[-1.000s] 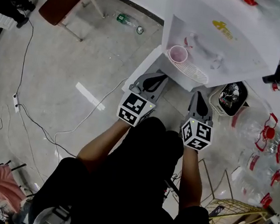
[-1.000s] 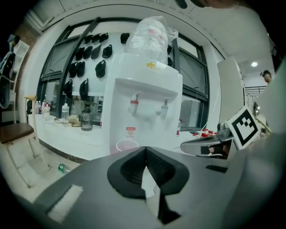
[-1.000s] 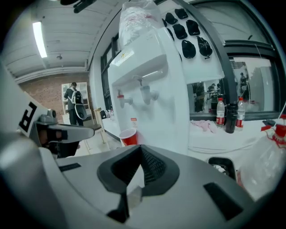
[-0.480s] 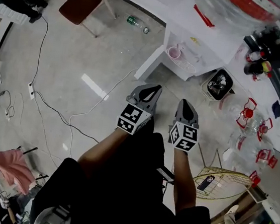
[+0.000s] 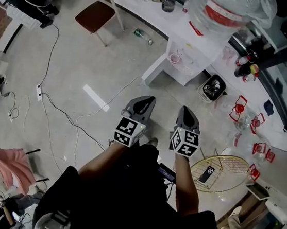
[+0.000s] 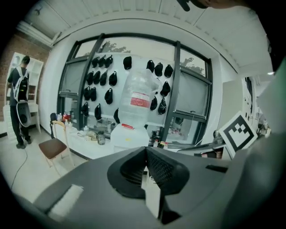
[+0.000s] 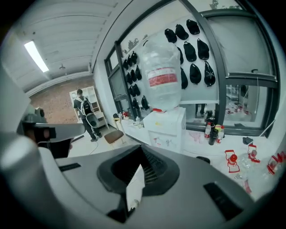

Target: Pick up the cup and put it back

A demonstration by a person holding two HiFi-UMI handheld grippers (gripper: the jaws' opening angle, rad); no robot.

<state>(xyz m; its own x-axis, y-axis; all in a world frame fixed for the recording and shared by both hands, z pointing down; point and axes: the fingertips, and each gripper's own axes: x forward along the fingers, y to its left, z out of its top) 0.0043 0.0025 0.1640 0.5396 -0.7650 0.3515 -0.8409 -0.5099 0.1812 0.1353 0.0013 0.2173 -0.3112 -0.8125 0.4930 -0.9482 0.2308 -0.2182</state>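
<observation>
Looking down: a person stands on a pale floor [image 5: 88,58] with both forearms stretched forward and one gripper in each hand.
Left gripper [image 5: 144,101]: held out at the left, its jaws pressed together with nothing between them.
Right gripper [image 5: 186,111]: held out beside it at the right, its jaws also pressed together and empty.
Cup [image 5: 175,58]: small and pink, it stands upright in the open recess on the front of the water dispenser [image 5: 194,40]. It is far ahead of both grippers, well apart from them and touched by neither.
Dispenser: white, standing at the far side of the room, with a large clear bottle [image 5: 226,10] on top that bears a red label.
Left of the dispenser: a chair [image 5: 96,15] with a brown seat stands far left.
Right of the dispenser: a dark bin [image 5: 212,88] sits just beside it on the floor, and a round wire basket [image 5: 219,172] lies near the person's right side.
Background: another person [image 6: 18,103] wearing a backpack stands at the far left of the room.
</observation>
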